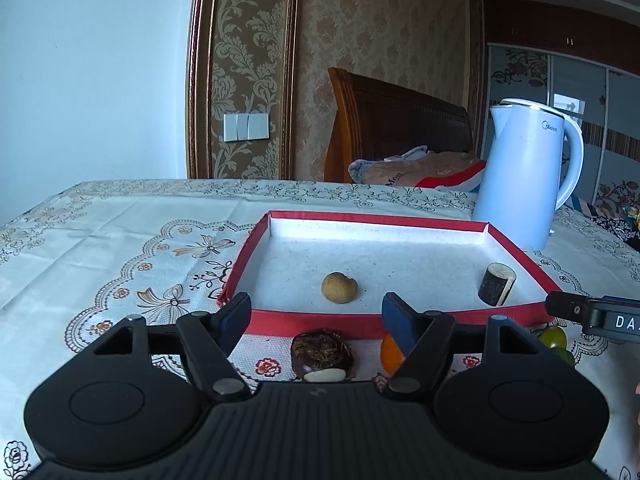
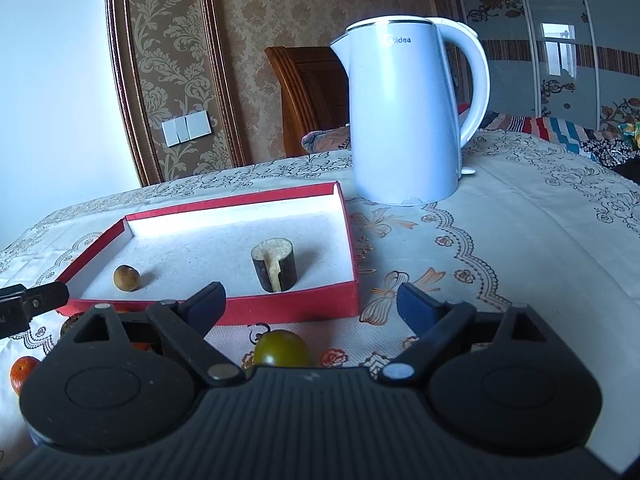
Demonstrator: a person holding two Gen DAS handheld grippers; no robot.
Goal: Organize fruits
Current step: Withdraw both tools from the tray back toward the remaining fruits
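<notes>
It was a home bedroom: a carved wooden headboard (image 1: pixel 396 120), damask-patterned wallpaper (image 1: pixel 380 20), and a floral sliding wardrobe (image 2: pixel 560 40) stood behind the embroidered tablecloth (image 1: pixel 120 248).

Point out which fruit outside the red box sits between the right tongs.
The green fruit, just in front of the box. The orange one lies far off to the left.

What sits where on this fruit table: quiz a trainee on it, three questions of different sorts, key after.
1. True or false: the small round tan fruit lies inside the shallow red cardboard box.
2. The dark-skinned cut cane piece is: A) lying on its side; B) standing upright in the box; C) held in a gripper.
3. Where is the round green fruit relative to the box?
Key: 1 true; 2 B; 3 outside, on the tablecloth before its near wall.
</notes>
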